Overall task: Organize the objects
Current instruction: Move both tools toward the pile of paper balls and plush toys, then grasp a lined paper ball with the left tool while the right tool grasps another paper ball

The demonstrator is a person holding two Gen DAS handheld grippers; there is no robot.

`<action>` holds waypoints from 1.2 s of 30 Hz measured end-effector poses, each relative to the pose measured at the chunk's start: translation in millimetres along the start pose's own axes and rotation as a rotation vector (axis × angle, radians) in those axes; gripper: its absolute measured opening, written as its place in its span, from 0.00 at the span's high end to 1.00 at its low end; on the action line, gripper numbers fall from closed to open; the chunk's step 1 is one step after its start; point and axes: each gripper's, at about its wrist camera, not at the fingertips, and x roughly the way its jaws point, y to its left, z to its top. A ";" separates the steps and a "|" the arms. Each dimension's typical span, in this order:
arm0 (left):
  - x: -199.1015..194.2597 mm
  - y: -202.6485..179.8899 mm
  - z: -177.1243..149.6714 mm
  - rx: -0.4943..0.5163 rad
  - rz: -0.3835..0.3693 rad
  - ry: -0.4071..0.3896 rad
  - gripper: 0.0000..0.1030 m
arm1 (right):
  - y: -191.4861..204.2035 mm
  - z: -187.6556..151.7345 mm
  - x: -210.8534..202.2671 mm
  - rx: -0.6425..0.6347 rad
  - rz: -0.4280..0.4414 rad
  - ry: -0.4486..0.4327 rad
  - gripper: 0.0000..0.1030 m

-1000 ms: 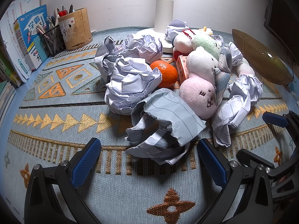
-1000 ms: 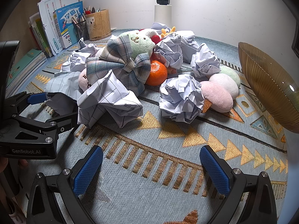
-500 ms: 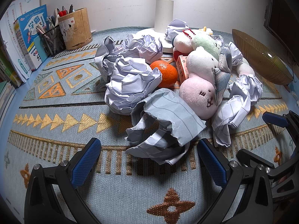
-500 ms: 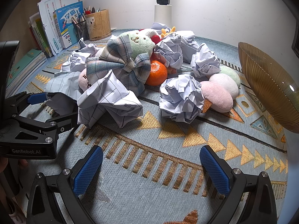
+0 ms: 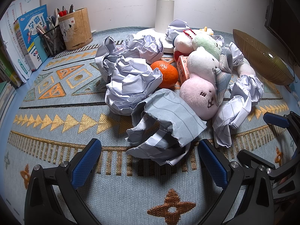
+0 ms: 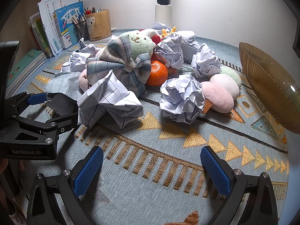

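A pile of several crumpled paper balls, plush toys and an orange (image 5: pixel 166 73) lies on the patterned mat. My left gripper (image 5: pixel 150 161) is open and empty, its fingers just short of a half-open crumpled sheet (image 5: pixel 165 125). A pink plush (image 5: pixel 198 98) lies right of that sheet. My right gripper (image 6: pixel 151 170) is open and empty over bare mat, in front of a lined paper ball (image 6: pixel 110 101) and a white paper ball (image 6: pixel 181 99). The orange (image 6: pixel 156 73) sits behind them under a plush with a plaid bow (image 6: pixel 121 61).
A ribbed amber bowl (image 6: pixel 270 88) stands at the right edge. A white lamp post (image 5: pixel 165 5) rises behind the pile. A wooden holder (image 5: pixel 76 29), a mesh pen cup (image 5: pixel 52 39) and books (image 5: pixel 28 37) line the far left. The left gripper body (image 6: pixel 28 127) shows at left.
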 end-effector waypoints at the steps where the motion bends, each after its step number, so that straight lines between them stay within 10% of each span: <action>1: 0.0 0.0 0.0 0.000 0.000 0.000 0.00 | -0.2 0.5 -0.1 0.000 0.000 0.000 0.00; 21: -3.7 17.3 -4.6 -0.036 0.037 0.002 0.00 | -40.9 -6.3 -12.2 0.113 -0.069 -0.001 0.00; 26: 3.3 6.9 7.2 -0.032 0.029 -0.001 0.00 | -58.1 4.5 -21.5 0.266 0.204 -0.157 0.13; 33: 6.2 0.4 11.1 -0.059 0.017 -0.009 0.02 | -67.6 28.8 1.6 0.382 0.219 -0.150 0.23; 34: 2.9 0.7 10.7 -0.063 -0.005 -0.027 0.13 | -66.6 28.6 -0.7 0.386 0.187 -0.160 0.33; 35: -2.2 1.4 10.0 -0.067 -0.031 -0.051 0.28 | -64.3 29.6 -0.4 0.382 0.177 -0.157 0.64; 36: -7.3 3.3 8.8 -0.079 -0.059 -0.080 0.63 | -62.9 29.7 -0.1 0.380 0.185 -0.153 0.66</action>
